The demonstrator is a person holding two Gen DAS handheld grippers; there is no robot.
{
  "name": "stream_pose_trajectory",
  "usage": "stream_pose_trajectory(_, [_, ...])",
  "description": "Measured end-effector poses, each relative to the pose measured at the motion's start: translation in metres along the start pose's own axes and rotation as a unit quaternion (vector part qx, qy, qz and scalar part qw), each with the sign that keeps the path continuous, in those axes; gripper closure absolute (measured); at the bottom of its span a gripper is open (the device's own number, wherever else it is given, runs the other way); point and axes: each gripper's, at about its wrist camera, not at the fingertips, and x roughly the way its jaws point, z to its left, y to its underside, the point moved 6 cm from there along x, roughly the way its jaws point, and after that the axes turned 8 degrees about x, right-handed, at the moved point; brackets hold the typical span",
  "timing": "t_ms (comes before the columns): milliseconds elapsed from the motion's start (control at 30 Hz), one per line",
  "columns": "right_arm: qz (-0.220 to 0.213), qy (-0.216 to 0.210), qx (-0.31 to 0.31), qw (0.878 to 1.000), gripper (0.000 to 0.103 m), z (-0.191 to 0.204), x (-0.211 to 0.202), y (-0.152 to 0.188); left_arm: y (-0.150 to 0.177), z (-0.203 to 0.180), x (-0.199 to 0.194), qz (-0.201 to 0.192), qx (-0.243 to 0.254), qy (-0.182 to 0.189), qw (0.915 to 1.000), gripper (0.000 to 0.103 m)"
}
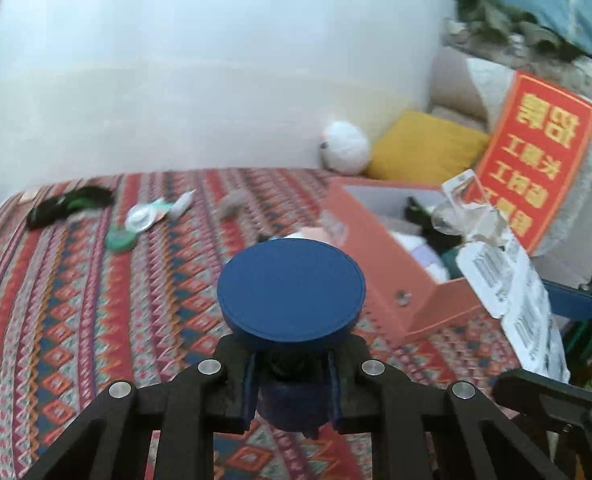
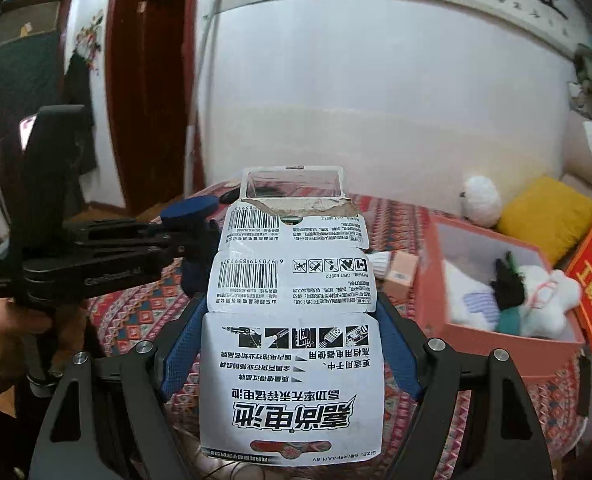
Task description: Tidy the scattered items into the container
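Your left gripper [image 1: 291, 392]: black linkage arms, silver round pivot screws, dark blue pads lining the fingers [image 1: 249, 392]. Your right gripper [image 2: 291, 344]: same black frame and silver screws, blue cross-hatched finger pads [image 2: 179, 354]. Faint grey lettering runs along the left unit's black body. Your hand [image 2: 3, 344] grips its handle; dark sleeve at the frame edge.

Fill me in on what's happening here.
A person is tidying a patterned tablecloth with two tools. The left hand-held gripper is shut on a dark blue round-lidded jar. The right hand-held gripper holds a white torn-open battery blister card, raised near the salmon-pink open cardboard box, which already contains soft white and dark items. A green tape roll, a black-green bundle and small packets remain scattered.
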Motion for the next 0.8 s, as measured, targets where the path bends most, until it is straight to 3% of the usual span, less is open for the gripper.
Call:
stream_pose_trajectory(233, [-0.032,0.061,0.045,0.997,0.021,-0.071,-0.043,-0.008,-0.033,-0.064,0.016,-0.006,0.050,0.045,0.9977,0.083])
stream_pose_trajectory(500, [-0.073,0.122,0.095,0.985,0.021,-0.166,-0.071,-0.030,-0.090,-0.146,0.063,-0.010,0.095,0.110,0.9893,0.082])
stream_pose_trajectory(800, [-0.076,0.156,0.141,0.975,0.021,-0.282,-0.026,-0.061,-0.145,-0.187,0.166,0.021,0.112,0.124,0.9857,0.082])
